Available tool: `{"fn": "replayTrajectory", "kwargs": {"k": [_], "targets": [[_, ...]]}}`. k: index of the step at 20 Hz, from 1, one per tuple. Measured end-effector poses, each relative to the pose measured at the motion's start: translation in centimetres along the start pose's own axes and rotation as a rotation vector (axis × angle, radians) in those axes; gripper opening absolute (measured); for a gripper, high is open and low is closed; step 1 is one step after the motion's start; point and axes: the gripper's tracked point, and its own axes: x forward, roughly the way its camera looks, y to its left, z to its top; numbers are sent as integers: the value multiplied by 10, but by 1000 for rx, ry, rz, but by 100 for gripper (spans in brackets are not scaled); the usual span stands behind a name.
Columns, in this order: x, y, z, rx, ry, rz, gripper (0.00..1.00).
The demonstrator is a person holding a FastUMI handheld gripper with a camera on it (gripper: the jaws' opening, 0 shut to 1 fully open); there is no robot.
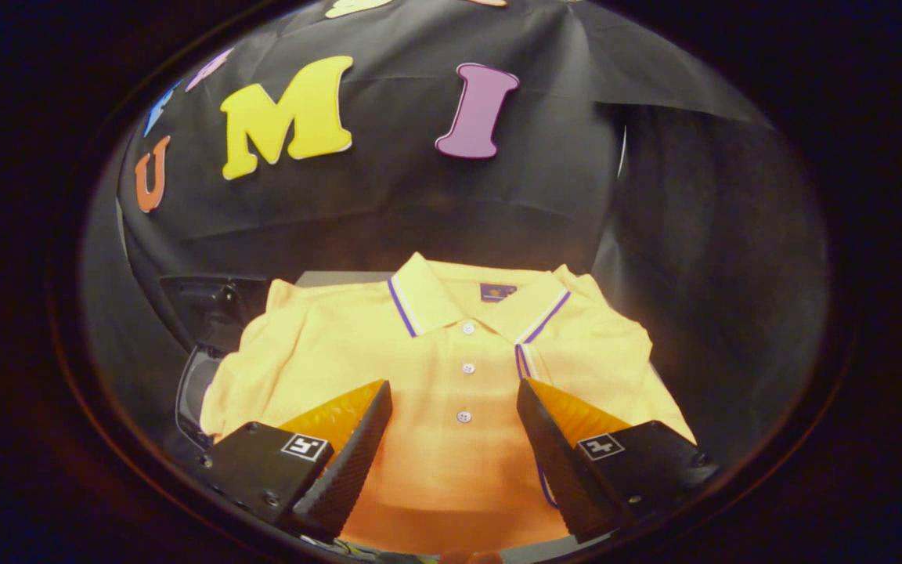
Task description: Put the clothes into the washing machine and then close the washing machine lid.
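Tongs [455, 407] spread wide, gripping nothing, straddling button placket of folded yellow polo shirt [451, 368] lying flat on counter [341, 276]. Advice: lower onto placket, pinch several fabric layers so shirt lifts as one bundle.

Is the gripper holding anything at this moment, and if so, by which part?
Nothing is held. The gripper is open, its fingers spread above the folded yellow polo shirt, one on each side of the button placket, not pressing on it.

Dim booth, bright centre, perhaps overexposed.
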Motion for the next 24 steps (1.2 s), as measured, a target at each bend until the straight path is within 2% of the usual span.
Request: {"fn": "replayTrajectory", "kwargs": {"k": [5,7,9,11,13,14,16,21,24], "targets": [[1,3,-1,71,10,44,100],[0,2,-4,36,50,52,100],[-1,6,-6,54,123,61,99],[-1,11,-1,21,143,94,85],[-1,13,2,54,161,106,31],[-1,13,2,78,172,104,14],[-3,14,4,114,197,103,6],[-22,12,30,175,178,75,5],[-44,18,54,227,144,93,5]]}}
